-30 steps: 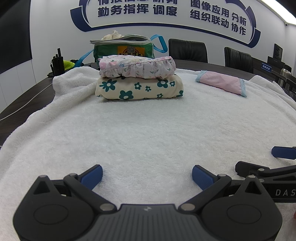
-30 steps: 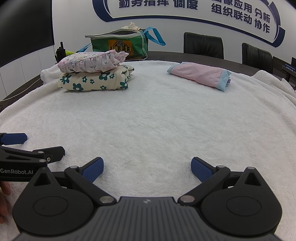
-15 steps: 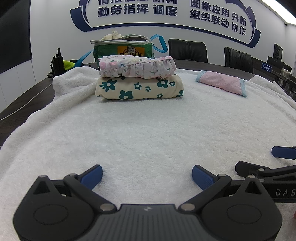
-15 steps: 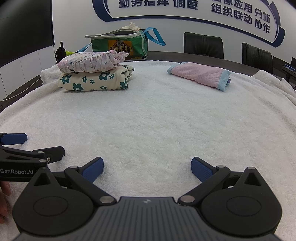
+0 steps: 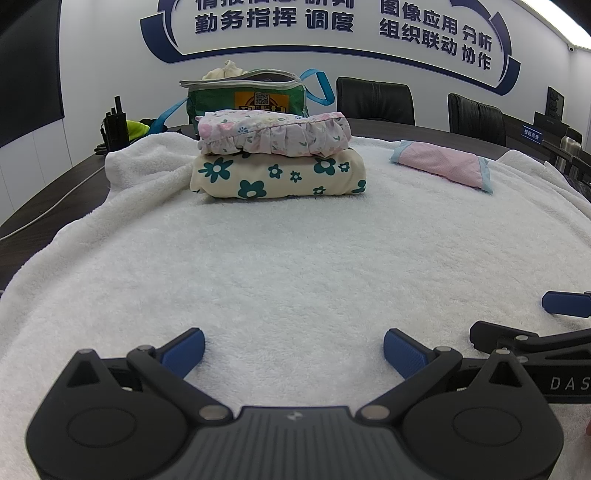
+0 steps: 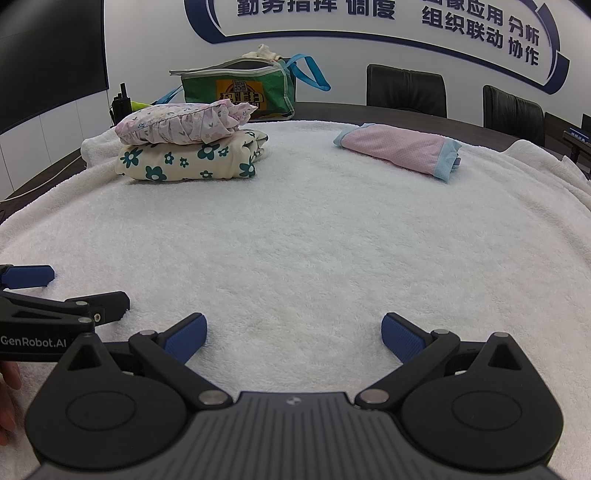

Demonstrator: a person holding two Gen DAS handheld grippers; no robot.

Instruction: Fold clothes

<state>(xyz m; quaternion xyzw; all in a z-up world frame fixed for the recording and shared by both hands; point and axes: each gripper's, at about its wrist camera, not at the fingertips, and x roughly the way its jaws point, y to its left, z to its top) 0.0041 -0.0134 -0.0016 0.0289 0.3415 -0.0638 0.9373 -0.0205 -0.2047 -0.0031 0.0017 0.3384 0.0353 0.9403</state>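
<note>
Left gripper: jaws spread wide, nothing held; blue pads seen low over the white towel, contact with the pile not determinable. Right gripper: jaws likewise spread wide, nothing between them, positioned just beside the left one, each visible at the edge of the other's view.

Surface: a dark conference table is covered by the thick white towel. At the far side, a cream garment with teal flowers is laid folded, and a pink floral ruffled garment is stacked directly on top of it. Well apart to the right, a folded pink garment with light-blue trim is laid flat on the towel.

Room: behind the stack, a green bag with blue straps is placed on the table. Black chairs are lined along a white wall bearing blue lettering.
</note>
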